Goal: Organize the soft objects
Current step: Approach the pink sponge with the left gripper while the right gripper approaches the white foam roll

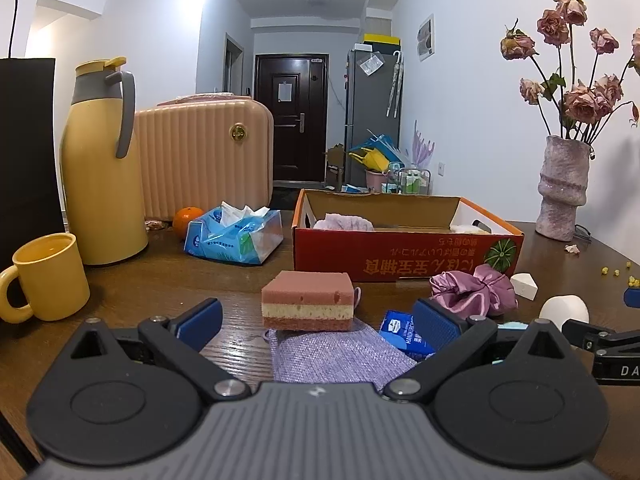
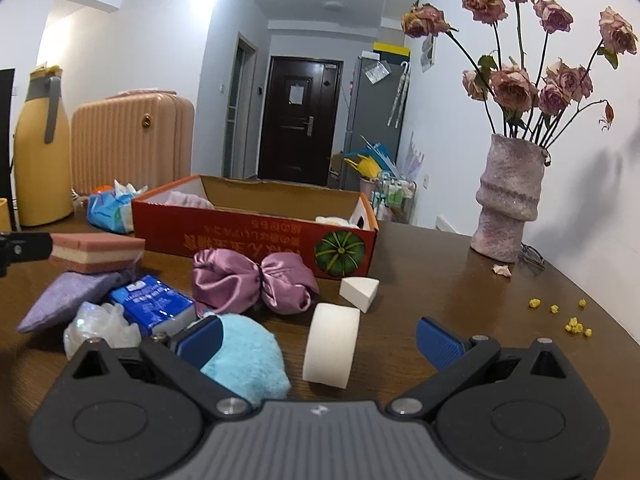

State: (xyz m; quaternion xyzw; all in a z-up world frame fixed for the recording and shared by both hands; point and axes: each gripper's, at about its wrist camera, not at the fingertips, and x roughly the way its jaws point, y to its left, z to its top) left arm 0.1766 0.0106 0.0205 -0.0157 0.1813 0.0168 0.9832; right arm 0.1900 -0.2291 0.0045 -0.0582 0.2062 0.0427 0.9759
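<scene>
While both grippers stood released, the left gripper [image 1: 318, 322] faced the layered sponge [image 1: 308, 301]; the right gripper [image 2: 318, 338] faced the white foam roll [image 2: 331, 345].

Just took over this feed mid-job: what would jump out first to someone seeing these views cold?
The red cardboard box at mid-table, open-topped with a few soft items already inside. In front of it lies a clutter of soft things: a layered pink sponge, a shiny purple satin bundle and a white foam roll. Both the left gripper and right gripper are open and empty.
</scene>
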